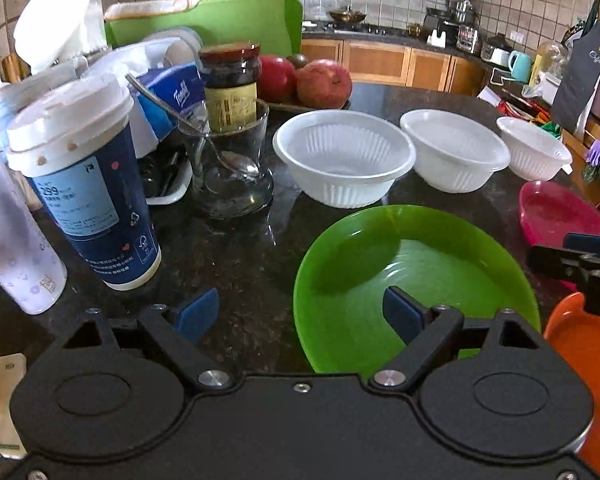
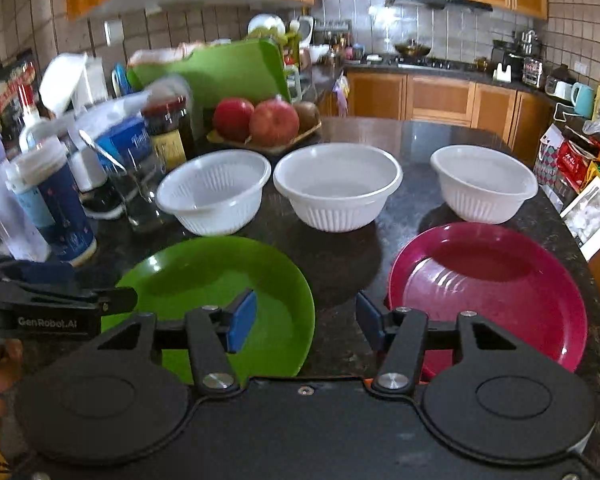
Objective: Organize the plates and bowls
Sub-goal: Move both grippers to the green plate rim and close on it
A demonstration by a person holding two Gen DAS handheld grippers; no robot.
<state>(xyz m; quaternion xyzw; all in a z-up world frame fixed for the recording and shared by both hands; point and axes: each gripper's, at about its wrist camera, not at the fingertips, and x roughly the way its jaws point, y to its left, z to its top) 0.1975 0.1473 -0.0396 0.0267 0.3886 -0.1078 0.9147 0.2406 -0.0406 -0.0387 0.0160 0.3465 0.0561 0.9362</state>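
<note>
Left tool apart, straddling green plate rim; right tool apart, empty. Advice: seat pads squarely on rim before clamping, lift level.

Three white bowls, perhaps three plates, two apples.

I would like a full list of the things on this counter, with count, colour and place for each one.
bowls: three, white, in a row across the middle of the counter.
green plate: one, front left.
magenta plate: one, front right.
orange plate: one, partly visible at the near edge.
apples: two, red, on a tray behind the bowls.
glass with spoon: one, clear, left of the bowls.
dark jar: one, behind the glass.
blue cup: one, white lid, far left.
left gripper: black, blue pads, open.
right gripper: the same, open, empty.
</note>
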